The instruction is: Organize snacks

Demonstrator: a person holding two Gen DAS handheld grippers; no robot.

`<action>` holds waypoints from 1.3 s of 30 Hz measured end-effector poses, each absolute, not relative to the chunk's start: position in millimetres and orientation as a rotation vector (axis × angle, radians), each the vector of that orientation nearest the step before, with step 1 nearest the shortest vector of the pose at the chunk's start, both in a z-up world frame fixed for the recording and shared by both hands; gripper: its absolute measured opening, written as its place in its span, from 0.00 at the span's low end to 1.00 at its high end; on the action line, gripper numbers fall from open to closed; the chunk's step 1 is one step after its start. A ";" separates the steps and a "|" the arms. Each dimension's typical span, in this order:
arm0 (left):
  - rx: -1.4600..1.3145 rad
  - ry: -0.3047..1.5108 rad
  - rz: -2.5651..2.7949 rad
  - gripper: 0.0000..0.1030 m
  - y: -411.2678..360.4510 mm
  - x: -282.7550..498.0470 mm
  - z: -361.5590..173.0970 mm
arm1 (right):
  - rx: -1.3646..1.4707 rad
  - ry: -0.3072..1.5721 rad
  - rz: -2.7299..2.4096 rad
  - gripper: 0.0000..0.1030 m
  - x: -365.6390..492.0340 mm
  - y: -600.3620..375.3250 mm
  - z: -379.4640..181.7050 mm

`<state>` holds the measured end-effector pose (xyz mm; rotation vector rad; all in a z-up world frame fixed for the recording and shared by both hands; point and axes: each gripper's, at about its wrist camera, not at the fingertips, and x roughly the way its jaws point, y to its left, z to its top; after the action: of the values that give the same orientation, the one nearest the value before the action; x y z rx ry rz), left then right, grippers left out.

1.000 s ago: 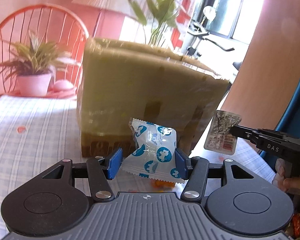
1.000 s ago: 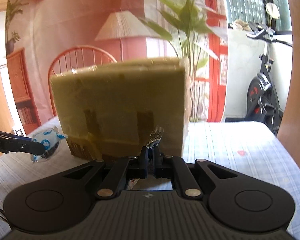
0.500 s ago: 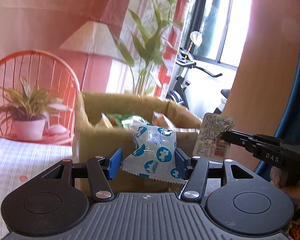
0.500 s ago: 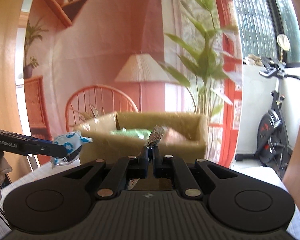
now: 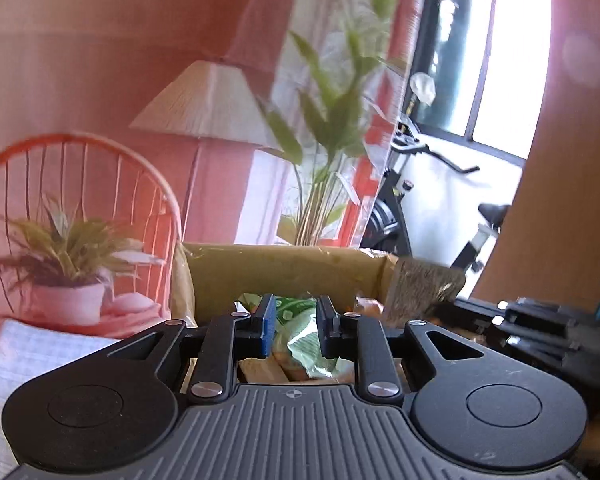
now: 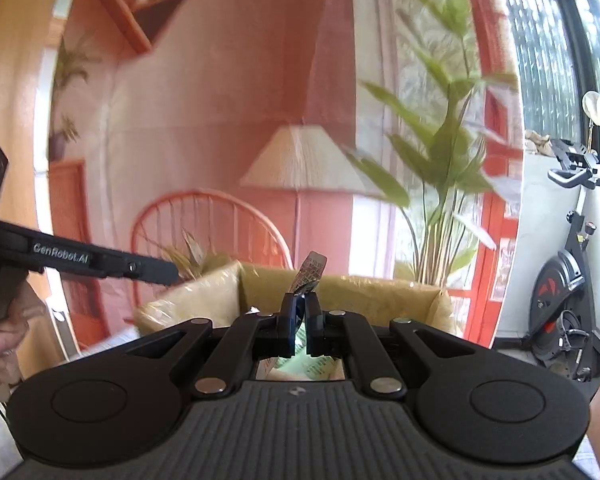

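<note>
- Printed sachet (image 6: 310, 273): one, standing upright out of the right gripper (image 6: 300, 308), whose pads are pinching only its lower edge; it is hanging above the open cardboard box (image 6: 380, 290), near the right-hand rim as the left camera is showing it
- Risk: the thin edge hold is looking liable to slip, and a release this close to the rim could be dropping the sachet outside the box
- Left gripper (image 5: 294, 314): one, its jaws having just been closing and now standing drawn in with nothing between them
- Risk: both tongs are crowding over one box mouth, so they could be knocking each other or the wall
- Box contents: one green packet (image 5: 300, 344) is showing plainly; the orange pieces beside it are too blurred for counting
- Surroundings: one lamp (image 5: 204, 104), one orange chair (image 5: 100, 152), one potted plant (image 5: 66, 300), one exercise bike (image 6: 568, 280) standing by
</note>
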<state>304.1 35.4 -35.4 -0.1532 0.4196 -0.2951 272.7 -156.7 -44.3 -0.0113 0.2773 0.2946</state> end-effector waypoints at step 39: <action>-0.057 0.868 -0.341 0.52 36.0 227.0 -234.5 | 0.030 0.287 0.328 0.04 268.2 -154.6 -60.0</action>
<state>227.0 36.0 -234.5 -0.0573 0.8683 -0.3411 268.2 -154.6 -60.0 0.0304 0.2866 0.3276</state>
